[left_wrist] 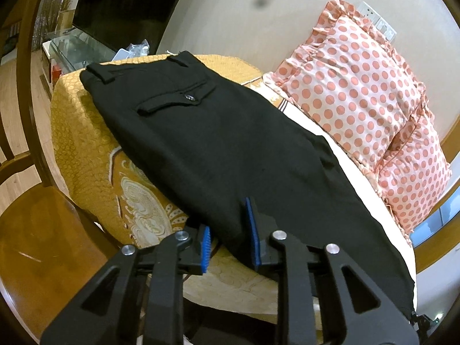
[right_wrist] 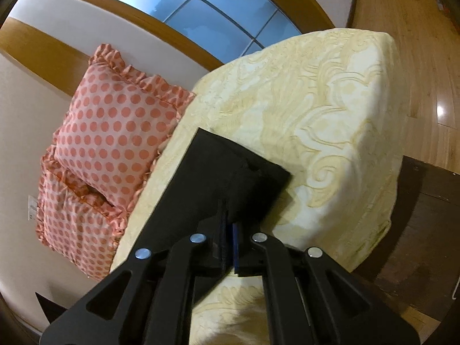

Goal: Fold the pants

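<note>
Black pants (left_wrist: 218, 143) lie lengthwise on a bed with a yellow patterned cover (left_wrist: 83, 155), waistband and buttoned back pocket at the far end. My left gripper (left_wrist: 230, 238) is open, its blue-padded jaws astride the near side edge of the pants, fabric between them. In the right wrist view the leg end of the pants (right_wrist: 230, 178) is lifted above the cream bedcover (right_wrist: 330, 115). My right gripper (right_wrist: 228, 244) is shut on that black fabric near the hem.
Two pink polka-dot pillows (left_wrist: 359, 109) lean against the wall along the far side of the bed; they also show in the right wrist view (right_wrist: 112, 132). A wooden chair (left_wrist: 31, 172) stands at the left. A dark wooden cabinet (right_wrist: 422, 230) stands at the right by the bed corner.
</note>
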The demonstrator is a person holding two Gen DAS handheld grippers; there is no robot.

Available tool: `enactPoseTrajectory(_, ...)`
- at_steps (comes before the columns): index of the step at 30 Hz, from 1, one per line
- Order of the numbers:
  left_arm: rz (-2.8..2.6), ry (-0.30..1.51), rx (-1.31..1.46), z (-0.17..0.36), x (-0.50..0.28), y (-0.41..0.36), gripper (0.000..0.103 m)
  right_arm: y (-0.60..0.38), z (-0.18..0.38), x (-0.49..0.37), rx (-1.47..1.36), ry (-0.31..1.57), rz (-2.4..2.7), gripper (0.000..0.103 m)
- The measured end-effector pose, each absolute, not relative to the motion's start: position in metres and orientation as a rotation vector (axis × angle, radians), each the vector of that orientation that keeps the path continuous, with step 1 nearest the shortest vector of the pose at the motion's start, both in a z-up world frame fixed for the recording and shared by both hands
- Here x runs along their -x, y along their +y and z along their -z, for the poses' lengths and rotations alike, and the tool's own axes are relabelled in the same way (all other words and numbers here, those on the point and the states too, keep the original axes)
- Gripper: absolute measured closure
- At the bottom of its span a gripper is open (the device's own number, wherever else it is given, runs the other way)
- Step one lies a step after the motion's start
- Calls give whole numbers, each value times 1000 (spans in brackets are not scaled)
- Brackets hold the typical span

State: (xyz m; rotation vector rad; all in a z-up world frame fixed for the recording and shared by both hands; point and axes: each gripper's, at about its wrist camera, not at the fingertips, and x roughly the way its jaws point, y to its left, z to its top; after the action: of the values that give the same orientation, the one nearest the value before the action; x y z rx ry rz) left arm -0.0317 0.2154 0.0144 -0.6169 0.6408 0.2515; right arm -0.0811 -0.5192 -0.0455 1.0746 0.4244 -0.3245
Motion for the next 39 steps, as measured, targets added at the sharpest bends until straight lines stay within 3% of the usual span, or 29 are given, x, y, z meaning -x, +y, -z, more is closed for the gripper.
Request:
enactPoseTrajectory(1,-271,629,607,-17,34,216,66,-521,41,86,-1060,419,344,85)
enactPoseTrajectory(2,-316,610,586,-21,38,216,58,-522,35,90,-1034,412,377,64)
enactPoseTrajectory(3,-372,580,559,-25,44,217,42,-522,29,95,-1009,386,388,45)
enactPoseTrajectory(4,-436,526,529,-33,51,218,33,-523,21,100,-970,363,431,33)
enactPoseTrajectory(5,-461,492,514,-38,56,219,33,-523,14,103,-936,343,456,26)
enactPoseTrajectory(7,-472,448,495,-48,59,221,30,-526,7,102,-894,323,461,26)
enactPoseTrajectory(20,-222,574,347,-31,-3,165,22,-485,29,76,-866,425,311,40)
enactPoseTrajectory(25,-190,614,413,-17,-6,175,19,-480,39,72,-922,397,247,56)
enactPoseTrajectory(29,-145,616,402,-13,-4,176,14,-498,52,73,-1004,345,326,92)
enactPoseTrajectory(34,-110,606,340,-9,-5,168,4,-495,40,68,-994,322,308,96)
enactPoseTrajectory(39,-105,593,313,-6,-4,165,2,-447,-24,39,-818,264,206,96)
